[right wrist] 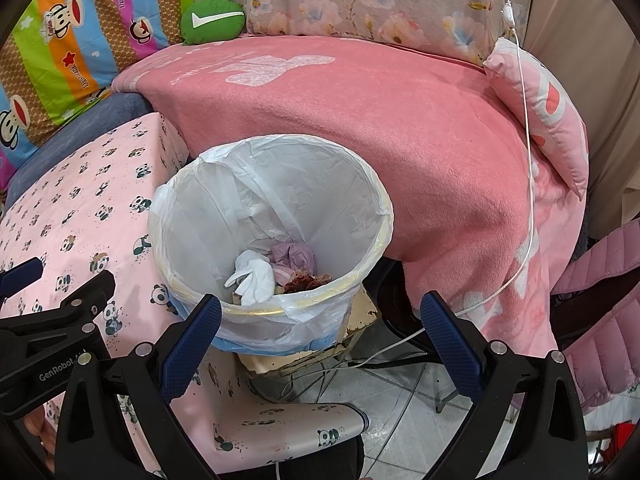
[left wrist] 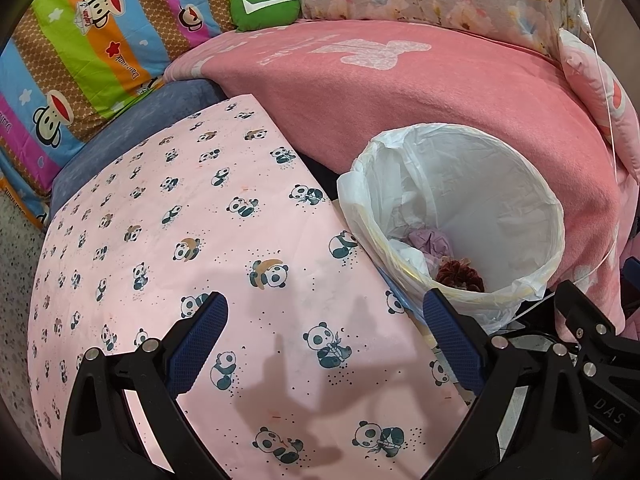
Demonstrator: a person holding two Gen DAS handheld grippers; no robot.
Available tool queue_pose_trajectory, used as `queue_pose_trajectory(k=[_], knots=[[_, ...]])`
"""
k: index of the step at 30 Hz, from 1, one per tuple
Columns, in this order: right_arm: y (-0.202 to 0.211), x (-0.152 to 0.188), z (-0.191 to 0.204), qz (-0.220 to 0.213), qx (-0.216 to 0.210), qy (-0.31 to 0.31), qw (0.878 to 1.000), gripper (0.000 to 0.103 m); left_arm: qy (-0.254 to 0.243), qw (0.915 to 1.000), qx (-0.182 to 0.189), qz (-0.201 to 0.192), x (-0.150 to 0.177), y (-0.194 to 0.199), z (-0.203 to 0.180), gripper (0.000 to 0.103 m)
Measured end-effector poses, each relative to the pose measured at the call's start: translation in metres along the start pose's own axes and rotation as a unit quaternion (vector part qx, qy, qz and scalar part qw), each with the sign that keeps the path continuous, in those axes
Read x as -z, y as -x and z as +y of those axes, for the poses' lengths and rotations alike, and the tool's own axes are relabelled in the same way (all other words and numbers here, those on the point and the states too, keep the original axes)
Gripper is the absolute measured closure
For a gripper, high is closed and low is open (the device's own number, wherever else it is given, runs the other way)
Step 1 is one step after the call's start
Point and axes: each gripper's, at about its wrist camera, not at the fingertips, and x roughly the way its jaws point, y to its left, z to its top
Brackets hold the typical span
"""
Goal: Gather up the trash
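A round bin (right wrist: 372, 204) lined with a white plastic bag stands beside the table. Inside lie a crumpled white tissue (right wrist: 254, 276), a purple wad (right wrist: 294, 256) and a brown pine cone (right wrist: 304, 282). My right gripper (right wrist: 320, 320) hovers open just above the bin's near rim, nothing between its blue pads. The left wrist view shows the same bin (left wrist: 532, 200) at the right with the pine cone (left wrist: 458, 274) and the purple wad (left wrist: 430, 240). My left gripper (left wrist: 324, 320) stands open over the pink panda tablecloth (left wrist: 180, 240), holding nothing.
A pink blanket (right wrist: 400, 120) covers the bed behind the bin. A white cable (right wrist: 528, 184) hangs down across it beside a pink pillow (right wrist: 548, 108). A green cushion (right wrist: 212, 18) and striped bedding (right wrist: 80, 40) sit at the back left. Under the bin there is a worn stand (right wrist: 360, 316) and tiled floor (right wrist: 408, 432).
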Motion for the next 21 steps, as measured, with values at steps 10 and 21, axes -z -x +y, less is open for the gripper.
queue_pose_trajectory(k=[10, 21], knots=[[0.0033, -0.0032, 0.0010, -0.002, -0.001, 0.001, 1.000, 0.005, 0.002, 1.0000, 0.001, 0.003, -0.0001, 0.0005, 0.0020, 0.009], [0.0041, -0.0079, 0.0086, -0.006, -0.005, 0.001, 1.000, 0.005, 0.005, 0.9999, 0.002, 0.009, -0.0019, -0.0029, 0.0047, 0.009]])
